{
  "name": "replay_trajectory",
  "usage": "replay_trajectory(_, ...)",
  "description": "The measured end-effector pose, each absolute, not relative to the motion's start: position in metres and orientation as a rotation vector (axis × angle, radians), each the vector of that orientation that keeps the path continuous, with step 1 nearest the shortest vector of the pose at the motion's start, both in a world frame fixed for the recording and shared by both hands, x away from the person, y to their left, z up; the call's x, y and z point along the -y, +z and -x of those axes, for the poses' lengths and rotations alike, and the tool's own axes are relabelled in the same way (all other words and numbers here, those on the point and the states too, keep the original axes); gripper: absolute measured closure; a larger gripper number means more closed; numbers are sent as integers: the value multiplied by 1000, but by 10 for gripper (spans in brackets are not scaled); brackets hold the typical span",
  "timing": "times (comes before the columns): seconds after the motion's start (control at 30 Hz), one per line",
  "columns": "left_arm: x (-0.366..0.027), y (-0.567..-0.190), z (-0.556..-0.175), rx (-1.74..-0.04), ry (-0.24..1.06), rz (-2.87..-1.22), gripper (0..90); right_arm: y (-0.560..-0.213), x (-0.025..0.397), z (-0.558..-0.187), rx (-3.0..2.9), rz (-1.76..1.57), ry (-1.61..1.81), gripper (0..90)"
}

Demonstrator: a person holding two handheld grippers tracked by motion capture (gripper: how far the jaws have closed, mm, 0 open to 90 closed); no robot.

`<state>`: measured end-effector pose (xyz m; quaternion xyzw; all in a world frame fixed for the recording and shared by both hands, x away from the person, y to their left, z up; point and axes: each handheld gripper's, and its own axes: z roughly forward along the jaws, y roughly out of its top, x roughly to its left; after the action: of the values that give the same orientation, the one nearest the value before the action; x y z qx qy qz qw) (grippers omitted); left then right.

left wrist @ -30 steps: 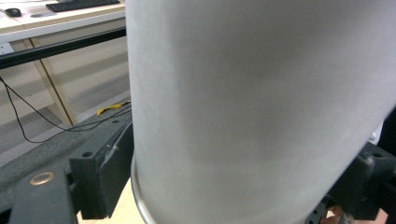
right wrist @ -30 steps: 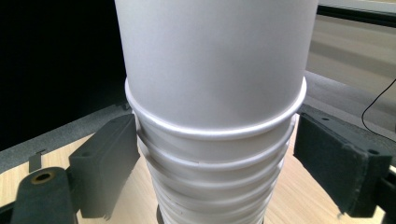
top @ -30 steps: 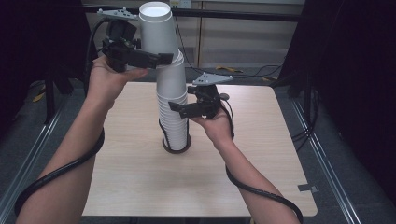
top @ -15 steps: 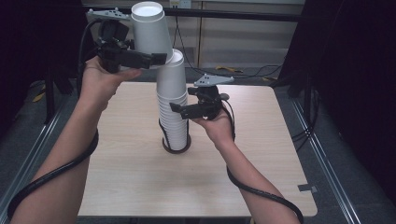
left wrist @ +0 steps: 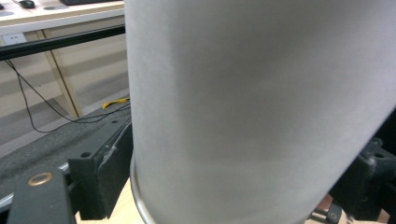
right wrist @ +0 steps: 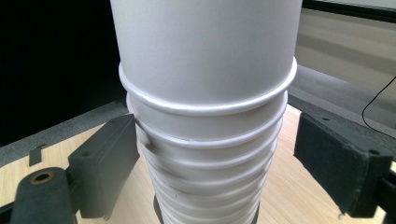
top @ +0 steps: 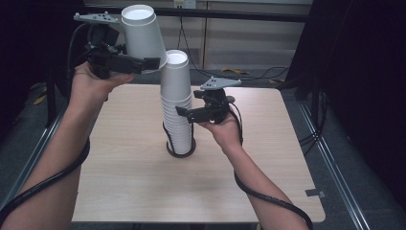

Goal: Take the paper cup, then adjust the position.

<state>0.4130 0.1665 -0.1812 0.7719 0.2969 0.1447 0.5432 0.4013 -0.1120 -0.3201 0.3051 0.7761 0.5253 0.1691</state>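
Right gripper (top: 184,114): jaws wide either side of cup stack (top: 176,108), mid-table, not pinching | left gripper (top: 143,62): clamped on lifted paper cup (top: 141,36), inverted, clear of stack top | handling: light, thin-walled, crushable; best gripped gently near stiff rolled rim | stack: tall, likely tippy.

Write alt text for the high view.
The left gripper holds one upside-down white paper cup lifted up and left of a tall stack of white cups standing on a wooden table. The right gripper brackets the stack's middle.
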Motion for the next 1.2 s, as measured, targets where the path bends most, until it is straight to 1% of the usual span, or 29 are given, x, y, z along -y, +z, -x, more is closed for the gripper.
replay_trajectory(0.4,-189,-190,-405,-712,350,-1816,127,-327,116,-400,-2221,-865,1475,133)
replay_trajectory(0.77,-196,-206,-402,-728,343,-1817,126,-331,123,-396,-2245,-845,1453,133)
replay_trajectory(0.87,-197,-211,-402,-726,342,-1839,127,-333,127,-394,-2247,-839,1447,133)
replay_trajectory(1.2,-200,-230,-398,-736,323,-1863,126,-348,143,-389,-2268,-853,1466,132)
